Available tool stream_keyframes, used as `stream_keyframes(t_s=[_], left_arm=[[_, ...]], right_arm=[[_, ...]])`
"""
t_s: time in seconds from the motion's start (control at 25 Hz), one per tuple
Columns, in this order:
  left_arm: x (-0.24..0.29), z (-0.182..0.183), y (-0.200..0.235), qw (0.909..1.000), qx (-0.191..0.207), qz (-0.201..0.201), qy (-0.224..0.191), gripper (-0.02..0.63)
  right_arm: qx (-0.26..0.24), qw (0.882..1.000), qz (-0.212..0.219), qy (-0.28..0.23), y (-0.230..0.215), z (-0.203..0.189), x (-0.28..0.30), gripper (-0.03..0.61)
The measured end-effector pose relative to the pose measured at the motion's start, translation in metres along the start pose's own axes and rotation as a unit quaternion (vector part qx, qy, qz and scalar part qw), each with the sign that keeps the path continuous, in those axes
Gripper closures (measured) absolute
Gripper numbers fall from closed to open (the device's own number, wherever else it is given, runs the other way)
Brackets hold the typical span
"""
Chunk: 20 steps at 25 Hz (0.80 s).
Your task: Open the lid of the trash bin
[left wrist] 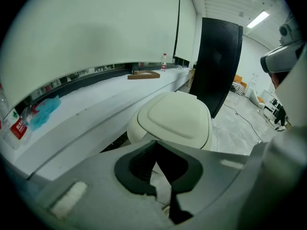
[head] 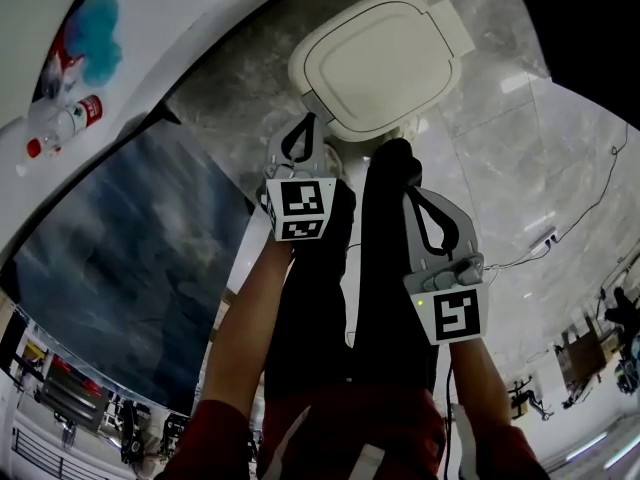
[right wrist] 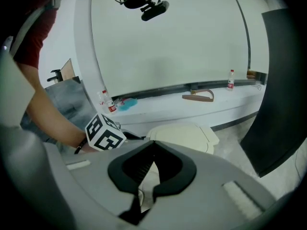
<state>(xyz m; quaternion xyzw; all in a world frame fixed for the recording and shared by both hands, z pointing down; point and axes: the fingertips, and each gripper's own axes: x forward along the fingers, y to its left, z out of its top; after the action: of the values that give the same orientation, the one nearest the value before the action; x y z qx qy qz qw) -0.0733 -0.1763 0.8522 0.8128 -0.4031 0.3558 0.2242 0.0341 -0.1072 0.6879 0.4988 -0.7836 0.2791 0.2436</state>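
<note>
The trash bin (head: 385,63) stands on the floor by a white ledge, its cream lid (left wrist: 177,119) lying flat and closed. In the head view my left gripper (head: 306,126) is shut, its tips just at the lid's near left edge, with nothing held. My right gripper (head: 412,196) is also shut and empty, hanging lower and short of the bin. The left gripper view has the shut gripper (left wrist: 154,143) pointing at the lid from close by. The right gripper view shows the lid (right wrist: 180,135) beyond the shut gripper (right wrist: 154,143), with the left gripper's marker cube (right wrist: 104,133) to its left.
A white ledge (left wrist: 96,104) runs behind the bin with a red-labelled bottle (head: 70,123), a blue cloth (head: 95,33) and a wooden piece (left wrist: 144,74). A tall black panel (left wrist: 216,61) stands right of the bin. A cable (head: 560,228) trails over the marble floor.
</note>
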Motion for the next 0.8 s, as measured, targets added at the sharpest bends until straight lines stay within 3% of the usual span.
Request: stream_keyframes(t_s=[0.8], left_arm=[[0.0095,-0.0030,0.0063,0.9996,-0.026,-0.001,-0.008,0.609]], right_arm=[[-0.002,1.000,0.000,0.006,-0.0082,0.0003,0.0066,0.578]])
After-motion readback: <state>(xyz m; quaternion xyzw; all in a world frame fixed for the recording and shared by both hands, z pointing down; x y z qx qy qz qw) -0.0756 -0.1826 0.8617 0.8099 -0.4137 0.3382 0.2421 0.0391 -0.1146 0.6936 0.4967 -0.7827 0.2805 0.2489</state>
